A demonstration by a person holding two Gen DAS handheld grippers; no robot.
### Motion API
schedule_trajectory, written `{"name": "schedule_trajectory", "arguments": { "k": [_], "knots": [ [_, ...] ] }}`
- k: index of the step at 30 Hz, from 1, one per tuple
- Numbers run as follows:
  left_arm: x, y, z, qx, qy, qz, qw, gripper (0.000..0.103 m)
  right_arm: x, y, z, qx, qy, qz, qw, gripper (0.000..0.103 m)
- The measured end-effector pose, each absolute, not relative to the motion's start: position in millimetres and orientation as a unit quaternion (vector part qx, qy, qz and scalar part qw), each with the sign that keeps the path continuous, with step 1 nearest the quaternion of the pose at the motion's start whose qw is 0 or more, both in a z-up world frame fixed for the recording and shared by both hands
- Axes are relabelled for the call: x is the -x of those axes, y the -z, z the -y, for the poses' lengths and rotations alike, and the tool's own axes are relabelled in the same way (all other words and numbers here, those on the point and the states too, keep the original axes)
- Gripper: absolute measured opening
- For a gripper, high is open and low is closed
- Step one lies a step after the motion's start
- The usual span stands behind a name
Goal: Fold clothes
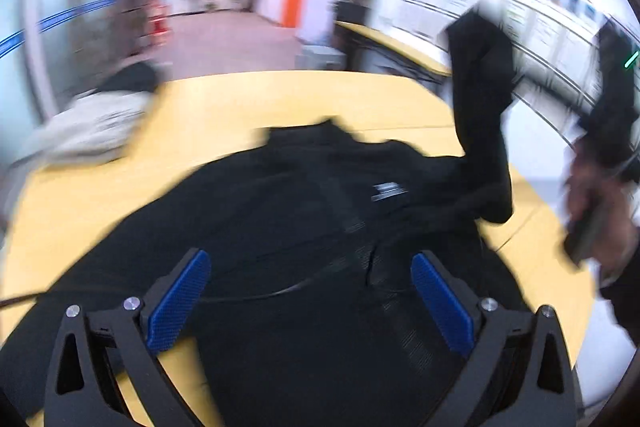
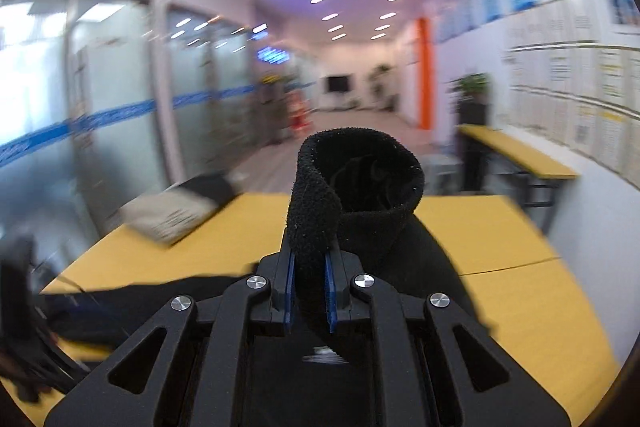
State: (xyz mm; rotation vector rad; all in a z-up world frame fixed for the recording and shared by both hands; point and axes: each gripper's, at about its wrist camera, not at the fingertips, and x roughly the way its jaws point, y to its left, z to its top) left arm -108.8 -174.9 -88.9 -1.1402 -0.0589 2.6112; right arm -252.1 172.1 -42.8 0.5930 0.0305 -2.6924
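The yellow table fills the lower half of the left wrist view, and the black garment lies rumpled across its near part, from centre down to six o'clock. At nine o'clock a pale folded cloth sits on the table's far left edge, well apart from the garment. At two o'clock the sleeve is lifted clear of the table. The right gripper has its fingers clenched on the sleeve's cuff, which curls open above them. The left gripper hovers over the garment's body with its blue pads spread apart, grasping nothing. The likely trouble: the thin pinch on the cuff may slip, or the pull may drag the unpinned body sideways and bunch it, since nothing holds it down.
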Motion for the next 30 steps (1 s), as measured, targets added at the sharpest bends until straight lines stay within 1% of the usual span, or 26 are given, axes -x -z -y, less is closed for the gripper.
{"name": "schedule_trajectory", "arguments": {
  "k": [1, 2, 5, 7, 12, 14, 16, 18, 19, 20, 21, 23, 25, 28, 30],
  "knots": [
    [107, 84, 188, 0.403, -0.905, 0.02, 0.134, 0.103, 264, 48, -144, -0.217, 0.951, -0.027, 0.22, 0.011],
    [105, 78, 201, 0.41, -0.904, 0.019, 0.123, 0.103, 275, 66, -122, -0.233, 0.94, -0.037, 0.244, 0.011],
    [63, 69, 259, 0.423, -0.901, 0.006, 0.097, 0.103, 285, 117, -61, -0.282, 0.908, -0.059, 0.304, 0.01],
    [45, 66, 292, 0.432, -0.896, 0.021, 0.096, 0.103, 287, 148, -25, -0.31, 0.889, -0.077, 0.329, 0.011],
    [37, 84, 320, 0.435, -0.892, 0.047, 0.114, 0.103, 291, 195, 18, -0.364, 0.861, -0.104, 0.341, 0.011],
    [46, 89, 313, 0.428, -0.892, 0.053, 0.133, 0.103, 314, 209, 19, -0.378, 0.852, -0.114, 0.343, 0.011],
    [57, 91, 313, 0.419, -0.892, 0.059, 0.157, 0.103, 310, 223, 29, -0.39, 0.842, -0.119, 0.352, 0.014],
    [71, 92, 305, 0.414, -0.891, 0.054, 0.18, 0.103, 303, 229, 31, -0.401, 0.832, -0.121, 0.364, 0.023],
    [79, 94, 297, 0.415, -0.888, 0.046, 0.192, 0.103, 301, 228, 29, -0.401, 0.829, -0.119, 0.371, 0.036],
    [88, 96, 289, 0.416, -0.885, 0.037, 0.204, 0.103, 299, 219, 19, -0.39, 0.832, -0.112, 0.378, 0.053],
    [97, 98, 277, 0.416, -0.882, 0.03, 0.221, 0.103, 294, 207, 5, -0.374, 0.84, -0.101, 0.379, 0.06],
    [114, 103, 252, 0.416, -0.873, 0.015, 0.254, 0.103, 294, 186, -32, -0.351, 0.859, -0.08, 0.365, 0.082],
    [129, 111, 219, 0.404, -0.867, -0.002, 0.292, 0.103, 298, 172, -72, -0.339, 0.874, -0.071, 0.342, 0.089],
    [156, 137, 167, 0.401, -0.85, -0.019, 0.341, 0.103, 313, 185, -152, -0.364, 0.881, -0.112, 0.282, 0.089],
    [177, 162, 138, 0.414, -0.84, -0.022, 0.349, 0.103, 331, 207, -201, -0.388, 0.876, -0.147, 0.247, 0.088]
  ]
}}
